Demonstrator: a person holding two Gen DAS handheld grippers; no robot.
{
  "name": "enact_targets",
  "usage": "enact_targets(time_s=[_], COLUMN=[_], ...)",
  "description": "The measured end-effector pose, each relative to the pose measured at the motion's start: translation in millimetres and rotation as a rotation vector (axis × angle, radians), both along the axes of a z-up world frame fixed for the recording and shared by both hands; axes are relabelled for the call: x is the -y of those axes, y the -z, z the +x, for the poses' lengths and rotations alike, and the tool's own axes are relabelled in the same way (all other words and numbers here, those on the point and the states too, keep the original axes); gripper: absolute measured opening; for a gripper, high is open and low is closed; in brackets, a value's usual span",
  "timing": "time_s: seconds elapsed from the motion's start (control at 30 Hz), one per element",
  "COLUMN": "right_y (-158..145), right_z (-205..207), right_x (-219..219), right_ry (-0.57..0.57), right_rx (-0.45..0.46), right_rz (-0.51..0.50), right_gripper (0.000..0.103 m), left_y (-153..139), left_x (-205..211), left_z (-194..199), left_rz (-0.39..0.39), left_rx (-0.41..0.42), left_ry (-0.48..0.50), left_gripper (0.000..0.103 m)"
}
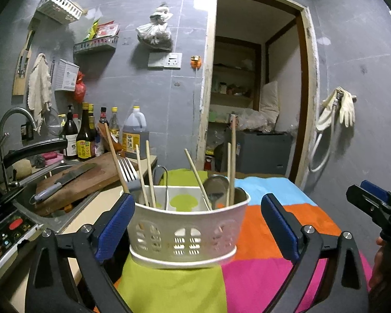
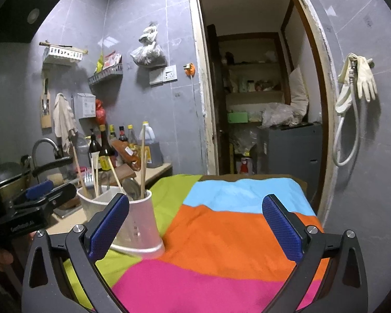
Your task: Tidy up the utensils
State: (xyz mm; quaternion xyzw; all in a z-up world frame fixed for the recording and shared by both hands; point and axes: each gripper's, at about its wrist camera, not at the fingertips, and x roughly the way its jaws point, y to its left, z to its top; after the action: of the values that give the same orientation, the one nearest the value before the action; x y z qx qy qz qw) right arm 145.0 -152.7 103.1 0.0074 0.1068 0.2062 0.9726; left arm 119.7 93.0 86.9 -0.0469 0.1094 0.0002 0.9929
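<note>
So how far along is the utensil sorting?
Mostly done, it looks: chopsticks, fork and spoon stand in the caddy. Both grippers, left and right, are open and hold nothing. No loose utensils show on the cloth.

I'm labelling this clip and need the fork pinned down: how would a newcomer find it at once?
Start at the table under the bright multicoloured patchwork cloth. At its left edge stands a white perforated plastic utensil caddy. In its left compartment, the silver metal fork stands tines up; it is the only pronged metal piece among the plain wooden chopsticks.
</note>
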Motion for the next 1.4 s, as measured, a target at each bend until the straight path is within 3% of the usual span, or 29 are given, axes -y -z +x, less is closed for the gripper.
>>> enact_targets(time_s=[0.2, 0.43, 0.7, 1.1, 1.4], right_y=[4.5, 8.3, 23.6, 39.1, 47.3], right_z=[-24.1, -48.9, -74.1, -103.5, -103.3], right_x=[12.5, 18.9, 19.3, 20.5, 30.6], right_ry=[0.021, 0.083, 0.138, 0.164, 0.182], right_rx=[-0.016, 0.026, 0.082, 0.123, 0.077], right_rz=[-0.018, -0.052, -0.109, -0.153, -0.124], right_gripper=[0.103, 0.103, 0.103, 0.103, 0.103], left_y=[8.8, 18.5, 31.0, 49.8, 57.5], left_x=[9.7, 21.0, 39.3, 37.0, 34.8], left_z=[-16.7, -35.7, -63.7, -84.7, -98.8], left_rz=[-0.007, 0.010, 0.079, 0.050, 0.031], left_rx=[-0.022, -0.014, 0.016, 0.005, 0.004], left_ry=[0.038, 0.035, 0.003, 0.001, -0.012], left_gripper=[0.095, 0.095, 0.095, 0.095, 0.095])
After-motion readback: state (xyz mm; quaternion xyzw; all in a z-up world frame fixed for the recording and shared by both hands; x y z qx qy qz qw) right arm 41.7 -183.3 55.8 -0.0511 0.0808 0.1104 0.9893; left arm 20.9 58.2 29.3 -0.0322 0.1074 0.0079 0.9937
